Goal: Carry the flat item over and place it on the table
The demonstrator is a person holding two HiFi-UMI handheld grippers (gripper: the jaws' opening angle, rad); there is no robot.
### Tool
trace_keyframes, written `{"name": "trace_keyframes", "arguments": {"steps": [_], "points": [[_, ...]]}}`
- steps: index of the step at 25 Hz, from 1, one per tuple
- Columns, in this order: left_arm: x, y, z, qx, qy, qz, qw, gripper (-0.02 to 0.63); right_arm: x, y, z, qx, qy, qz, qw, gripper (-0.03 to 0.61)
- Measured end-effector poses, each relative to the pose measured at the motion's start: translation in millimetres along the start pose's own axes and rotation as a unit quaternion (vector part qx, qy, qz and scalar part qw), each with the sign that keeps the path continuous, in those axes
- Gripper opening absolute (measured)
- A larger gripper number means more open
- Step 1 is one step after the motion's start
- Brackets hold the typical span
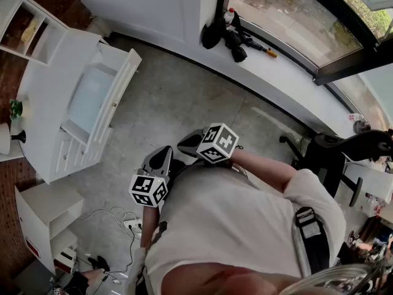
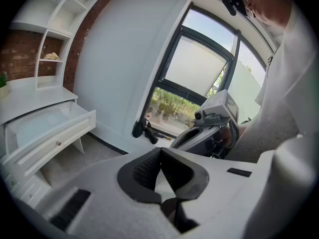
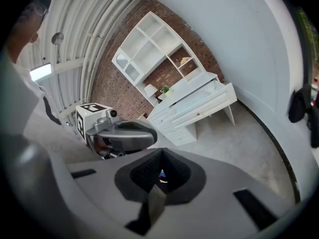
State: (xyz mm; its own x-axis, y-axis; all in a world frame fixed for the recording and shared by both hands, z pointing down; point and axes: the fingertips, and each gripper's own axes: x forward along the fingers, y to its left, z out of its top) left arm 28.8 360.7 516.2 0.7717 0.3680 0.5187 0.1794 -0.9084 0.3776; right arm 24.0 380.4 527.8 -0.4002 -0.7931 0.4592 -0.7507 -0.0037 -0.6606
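Note:
My left gripper (image 1: 161,159) and right gripper (image 1: 190,144) are held side by side close to the person's chest, above the grey floor. Both are shut with nothing between the pads, as the left gripper view (image 2: 160,153) and the right gripper view (image 3: 161,156) show. Each view catches the other gripper beside it: the right gripper (image 2: 213,123) and the left gripper (image 3: 119,135). A white desk (image 1: 46,134) stands at the left, its drawer (image 1: 116,94) pulled open over a pale flat bottom (image 1: 86,100). I cannot pick out a separate flat item in any view.
White open shelves (image 3: 149,51) rise behind the desk against a brick wall. Black items (image 1: 230,37) lie on the low window sill (image 1: 288,72). A black office chair (image 1: 338,152) stands at the right. A low white cabinet (image 1: 43,217) and cables (image 1: 116,220) are near the person's left.

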Motion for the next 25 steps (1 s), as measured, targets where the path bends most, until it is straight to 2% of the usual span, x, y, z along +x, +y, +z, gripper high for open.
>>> {"name": "trace_keyframes", "arguments": {"steps": [4,7,10,14,17,21,25], "points": [[26,-20,4,-0.007,0.0,-0.004,1.0,0.02,-24,-13,-8,0.022,-0.009,-0.005,1.0,0.011],[35,-34,5,0.023,0.011,-0.017,0.9995,0.02,-40,-15,-9,0.041,-0.037,-0.02,0.998,0.011],[42,-47,11,0.051,0.011,-0.05,0.9974,0.02,-56,-20,-1,0.06,-0.084,-0.058,0.993,0.011],[22,-50,13,0.062,-0.006,-0.062,0.9961,0.02,-52,-9,5,0.093,-0.126,-0.075,0.985,0.011],[-6,-36,-1,0.045,-0.017,-0.042,0.9979,0.02,-32,8,0,0.083,-0.094,-0.073,0.989,0.011],[-36,-13,-14,0.014,-0.033,0.003,0.9993,0.02,-11,26,-5,0.053,-0.035,-0.064,0.996,0.011],[-67,32,-7,-0.007,-0.067,0.026,0.9974,0.02,20,30,9,0.05,-0.022,-0.072,0.996,0.011]]}}
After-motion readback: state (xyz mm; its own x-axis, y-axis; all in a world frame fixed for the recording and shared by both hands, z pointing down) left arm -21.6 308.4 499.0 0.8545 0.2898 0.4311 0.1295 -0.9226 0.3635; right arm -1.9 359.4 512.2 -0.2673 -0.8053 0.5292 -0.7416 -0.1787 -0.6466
